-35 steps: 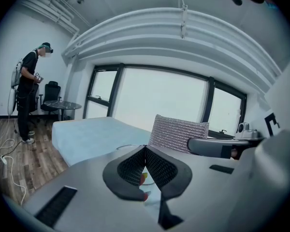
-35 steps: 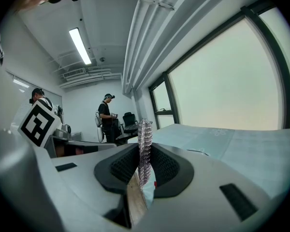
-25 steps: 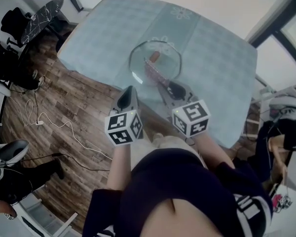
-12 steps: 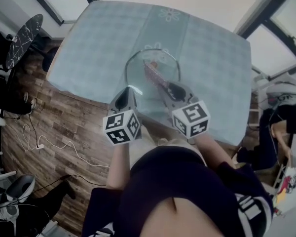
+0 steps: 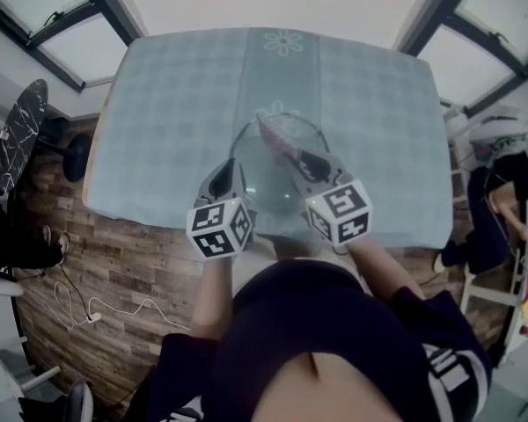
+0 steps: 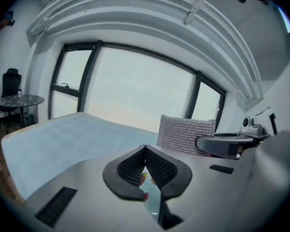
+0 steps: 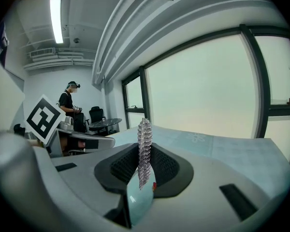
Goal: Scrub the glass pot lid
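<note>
A round glass pot lid (image 5: 264, 178) hangs over the near part of the light blue table (image 5: 167, 95). My left gripper (image 5: 230, 167) is shut on the lid's left rim. In the left gripper view its pads (image 6: 157, 166) meet, and the clear glass is hard to make out there. My right gripper (image 5: 310, 158) is shut on a silver mesh scrub pad (image 5: 277, 139), which lies across the lid. The pad stands upright between the jaws in the right gripper view (image 7: 144, 144). It also shows in the left gripper view (image 6: 186, 134), next to the right gripper (image 6: 222, 145).
The table's near edge (image 5: 246, 227) runs just under the grippers, with wood floor and a white cable (image 5: 97, 310) to its left. A round dark side table (image 5: 22, 134) stands at the far left. One person sits at the right (image 5: 502, 192); another stands by chairs (image 7: 67, 105).
Both grippers, with the lid and the pad, have moved from the table's left corner to its front middle. They keep the same spacing and both stay shut.
</note>
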Demonstrator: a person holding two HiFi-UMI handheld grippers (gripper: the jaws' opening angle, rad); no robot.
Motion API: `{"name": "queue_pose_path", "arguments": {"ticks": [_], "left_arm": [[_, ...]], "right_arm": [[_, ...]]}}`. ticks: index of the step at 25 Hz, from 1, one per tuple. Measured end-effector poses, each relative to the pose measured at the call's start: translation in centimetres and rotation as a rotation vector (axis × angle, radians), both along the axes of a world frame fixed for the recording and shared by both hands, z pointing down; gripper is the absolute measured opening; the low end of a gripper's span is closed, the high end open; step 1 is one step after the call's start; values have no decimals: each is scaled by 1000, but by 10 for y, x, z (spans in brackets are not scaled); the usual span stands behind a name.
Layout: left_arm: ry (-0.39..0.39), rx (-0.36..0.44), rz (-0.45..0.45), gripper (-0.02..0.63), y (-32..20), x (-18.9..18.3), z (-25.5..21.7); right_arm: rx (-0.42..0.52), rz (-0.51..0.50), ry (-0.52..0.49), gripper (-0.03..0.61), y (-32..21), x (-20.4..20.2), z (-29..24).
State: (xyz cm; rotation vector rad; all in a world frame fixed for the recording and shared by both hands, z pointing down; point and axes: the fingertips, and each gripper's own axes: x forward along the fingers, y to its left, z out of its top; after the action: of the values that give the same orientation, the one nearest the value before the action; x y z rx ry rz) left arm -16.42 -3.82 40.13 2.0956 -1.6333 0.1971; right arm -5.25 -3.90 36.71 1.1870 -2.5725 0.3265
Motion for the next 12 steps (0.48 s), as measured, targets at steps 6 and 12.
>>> {"name": "queue_pose_path", "arguments": {"ticks": [6, 12], "left_arm": [[-20, -7, 139, 2, -38, -11, -2], [-25, -46, 246, 2, -71, -15, 16]], "right_arm": [[-14, 122, 26, 77, -29, -12, 7], [-65, 243, 57, 77, -60, -12, 33]]}}
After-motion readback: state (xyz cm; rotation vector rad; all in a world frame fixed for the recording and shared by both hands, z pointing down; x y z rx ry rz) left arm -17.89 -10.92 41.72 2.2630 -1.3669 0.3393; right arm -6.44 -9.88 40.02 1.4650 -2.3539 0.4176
